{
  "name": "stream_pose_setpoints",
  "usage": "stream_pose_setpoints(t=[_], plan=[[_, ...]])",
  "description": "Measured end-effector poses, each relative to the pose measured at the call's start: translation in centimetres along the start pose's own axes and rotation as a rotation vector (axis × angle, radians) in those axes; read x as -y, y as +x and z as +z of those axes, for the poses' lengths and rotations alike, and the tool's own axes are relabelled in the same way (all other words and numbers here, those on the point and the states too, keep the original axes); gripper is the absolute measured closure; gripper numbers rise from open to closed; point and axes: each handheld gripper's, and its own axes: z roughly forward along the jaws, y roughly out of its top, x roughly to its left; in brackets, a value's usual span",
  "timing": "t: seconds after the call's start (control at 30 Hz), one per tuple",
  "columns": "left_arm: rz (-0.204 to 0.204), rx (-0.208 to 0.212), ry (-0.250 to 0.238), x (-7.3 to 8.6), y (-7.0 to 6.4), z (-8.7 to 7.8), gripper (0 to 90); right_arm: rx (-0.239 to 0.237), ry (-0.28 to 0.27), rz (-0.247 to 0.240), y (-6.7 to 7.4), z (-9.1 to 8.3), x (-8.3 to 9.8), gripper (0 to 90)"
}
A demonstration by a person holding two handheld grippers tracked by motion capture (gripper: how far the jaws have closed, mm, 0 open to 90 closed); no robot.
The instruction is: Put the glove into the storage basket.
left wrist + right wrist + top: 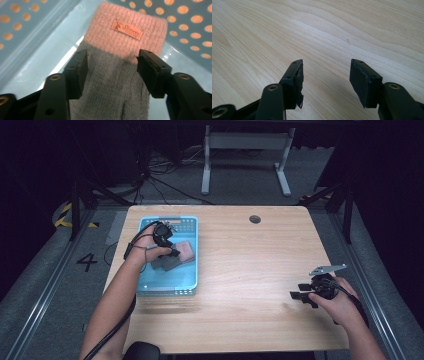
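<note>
Left gripper view: L claw (112, 72) spread over glove (117, 75) in bin (22, 37) — could snag knit when lifting. R claw (325, 80) spread, empty, over tabletop (337, 30).

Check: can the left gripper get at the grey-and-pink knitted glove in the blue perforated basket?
Probably yes. The left gripper is already inside the blue perforated basket, jaws open astride the grey-and-pink knitted glove, nothing between.

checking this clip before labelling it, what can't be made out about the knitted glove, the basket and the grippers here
- Grey and pink knitted glove: fingertip end is cut off by the bottom edge of the left gripper view; small tag text is blurred.
- Same glove in the high view: partly hidden by the left gripper and hand.
- Light blue perforated plastic basket: whether anything lies under the glove cannot be told.
- Right gripper: its body is cut off by the bottom edge.
</note>
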Motion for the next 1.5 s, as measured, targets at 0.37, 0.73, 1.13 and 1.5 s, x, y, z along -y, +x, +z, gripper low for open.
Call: stream_pose_setpoints(t=[0.37, 0.73, 1.13, 1.5], plan=[[0.003, -0.020, -0.115, -0.5, -2.0, -2.7, 41.6, -0.018, -0.005, -0.031, 0.3, 0.5, -1.2, 45.8], [0.011, 0.054, -0.210, -0.5, -7.1, -6.5, 40.2, -0.059, -0.016, -0.082, 0.6, 1.4, -3.2, 45.6], [0.044, 0.102, -0.243, 0.7, -13.2, -8.3, 35.8, -0.087, 0.003, -0.116, 0.3, 2.6, -4.6, 44.6], [0.055, 0.195, -0.291, 2.3, -17.4, -5.9, 35.4, -0.097, 0.021, -0.131, 0.3, 3.1, -4.7, 43.7]])
